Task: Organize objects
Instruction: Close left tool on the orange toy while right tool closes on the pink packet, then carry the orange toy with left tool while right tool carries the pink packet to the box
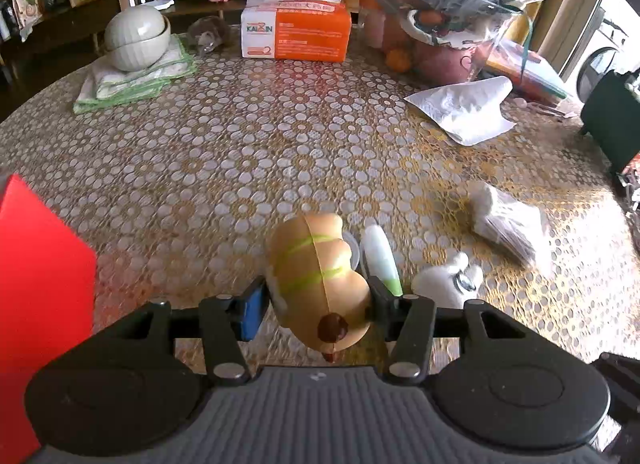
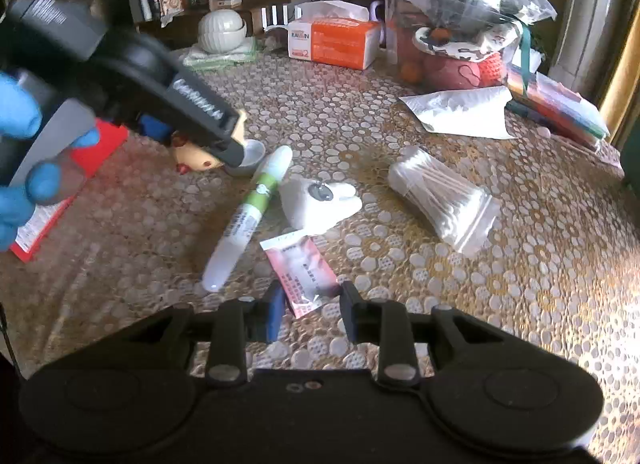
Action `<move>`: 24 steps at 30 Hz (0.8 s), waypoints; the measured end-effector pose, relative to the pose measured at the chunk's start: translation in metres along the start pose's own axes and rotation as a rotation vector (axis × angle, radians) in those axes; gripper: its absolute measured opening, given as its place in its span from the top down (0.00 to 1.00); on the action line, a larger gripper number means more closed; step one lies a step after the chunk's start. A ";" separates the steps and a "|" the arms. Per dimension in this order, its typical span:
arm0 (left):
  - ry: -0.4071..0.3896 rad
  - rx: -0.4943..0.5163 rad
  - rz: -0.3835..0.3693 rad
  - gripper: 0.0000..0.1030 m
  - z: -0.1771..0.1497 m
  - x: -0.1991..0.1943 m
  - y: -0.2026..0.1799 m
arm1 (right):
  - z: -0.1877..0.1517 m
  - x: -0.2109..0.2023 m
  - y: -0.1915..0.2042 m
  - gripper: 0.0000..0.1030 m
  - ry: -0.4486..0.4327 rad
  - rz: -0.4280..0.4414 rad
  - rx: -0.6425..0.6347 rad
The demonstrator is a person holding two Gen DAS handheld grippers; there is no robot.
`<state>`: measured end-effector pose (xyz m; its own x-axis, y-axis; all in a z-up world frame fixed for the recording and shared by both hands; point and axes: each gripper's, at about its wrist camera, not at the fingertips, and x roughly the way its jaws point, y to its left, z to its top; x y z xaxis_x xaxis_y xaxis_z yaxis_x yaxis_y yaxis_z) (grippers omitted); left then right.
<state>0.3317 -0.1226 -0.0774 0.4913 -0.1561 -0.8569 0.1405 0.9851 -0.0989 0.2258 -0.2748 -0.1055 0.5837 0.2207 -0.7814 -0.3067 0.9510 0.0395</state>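
Squishy bread toy [image 1: 316,284], light and soft, sits pinched mid-body in left tool [image 1: 318,300]; right tool [image 2: 312,304] clasps a thin sachet [image 2: 306,272] at six o'clock.

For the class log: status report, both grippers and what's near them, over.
Left gripper shut on tan plush toy. Right gripper shut on pink sachet. Green-and-white tube and white plush lie close by; nothing blocking.

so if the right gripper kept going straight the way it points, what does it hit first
Most likely the pink sachet: it already lies between the right gripper fingers, pinched at its near end. Beyond it sits the white plush toy, though depth is hard to judge.
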 end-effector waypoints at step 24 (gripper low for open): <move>-0.105 0.009 -0.071 0.50 -0.092 -0.141 0.054 | 0.007 -0.102 0.089 0.72 -0.084 0.007 -0.027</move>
<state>0.1915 -0.0409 -0.0086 0.5672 -0.2324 -0.7901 0.1858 0.9707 -0.1522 0.1443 -0.2112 -0.0183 0.6422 0.2461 -0.7260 -0.3308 0.9433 0.0271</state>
